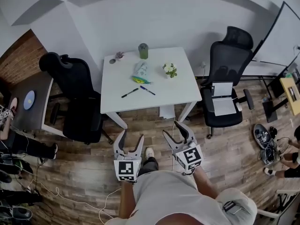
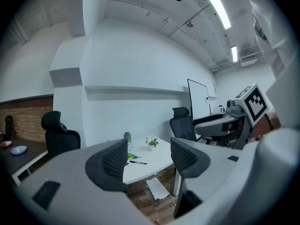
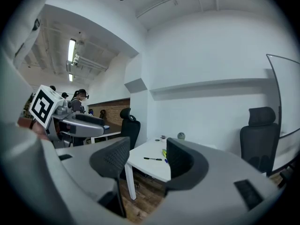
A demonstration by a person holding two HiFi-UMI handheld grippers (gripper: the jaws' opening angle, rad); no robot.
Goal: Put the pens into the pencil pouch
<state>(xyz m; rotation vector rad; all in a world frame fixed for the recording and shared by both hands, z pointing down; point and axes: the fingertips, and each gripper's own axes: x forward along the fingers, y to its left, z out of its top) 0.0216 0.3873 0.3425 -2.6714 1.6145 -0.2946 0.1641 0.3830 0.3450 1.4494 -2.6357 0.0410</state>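
- Pencil pouch (image 1: 140, 72) teal with a yellow edge, flat near the middle of the white surface (image 1: 115, 81).
- Black pen (image 1: 130, 93) and blue pen (image 1: 147, 90) just in front of it, apart, slanted in a shallow V.
- Black-and-white square markers on both cubes.
- Left hand-held gripper (image 1: 131, 138) and right hand-held gripper (image 1: 174, 131) spread wide, empty, well short of the surface, above wood-plank floor (image 1: 225, 153).
- Black office chairs (image 1: 70, 88) on both sides; white walls.

On the surface (image 1: 179, 91), the left pen (image 1: 130, 93) and the right pen (image 1: 147, 90) lay side by side toward the front, with the pencil pouch (image 1: 140, 72) just behind them. A bottle (image 1: 143, 50) stood at the back edge behind the pouch, and a plant (image 1: 169, 70) to the pouch's right. The left chair (image 1: 75, 95) and the right chair (image 1: 229, 74) flanked the surface.
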